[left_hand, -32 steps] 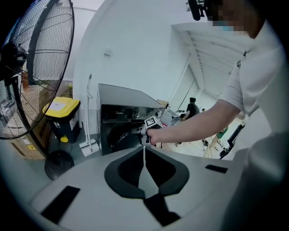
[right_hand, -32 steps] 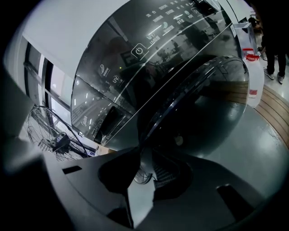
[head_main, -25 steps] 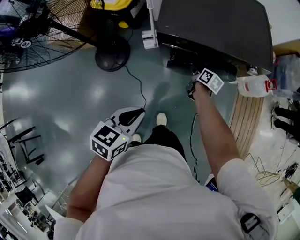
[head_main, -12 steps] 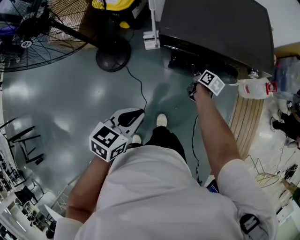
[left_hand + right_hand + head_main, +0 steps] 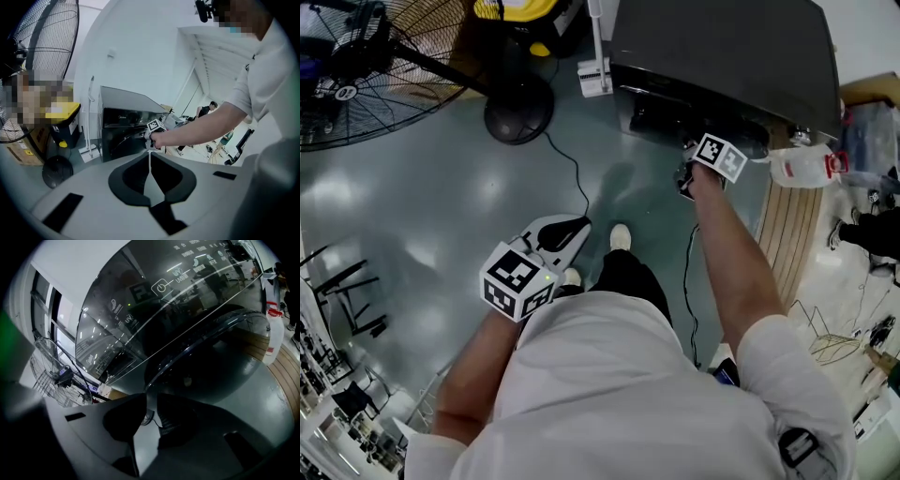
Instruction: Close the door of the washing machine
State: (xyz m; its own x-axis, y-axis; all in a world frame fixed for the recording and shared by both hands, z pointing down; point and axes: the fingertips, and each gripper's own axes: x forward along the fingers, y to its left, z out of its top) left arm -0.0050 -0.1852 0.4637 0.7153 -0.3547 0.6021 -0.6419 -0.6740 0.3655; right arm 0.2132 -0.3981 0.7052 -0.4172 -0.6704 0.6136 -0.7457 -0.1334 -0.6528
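Note:
The dark washing machine (image 5: 722,56) stands at the top of the head view, its front towards me. My right gripper (image 5: 686,178) is at the front, by the round glass door (image 5: 211,362). In the right gripper view the jaws (image 5: 151,397) are closing, a narrow gap still between them, and the door's rim runs down to their tips. I cannot tell if the pads touch it. My left gripper (image 5: 581,225) hangs low over the floor, away from the machine, shut (image 5: 150,157) with nothing in it.
A big floor fan (image 5: 356,75) with a round base (image 5: 518,108) stands at the left, and a yellow bin (image 5: 520,9) behind it. A cable (image 5: 572,173) crosses the grey floor. A white jug (image 5: 802,167) and a slatted wooden platform (image 5: 792,244) lie right of the machine.
Both grippers stay where they were. Only the head view has shifted a little.

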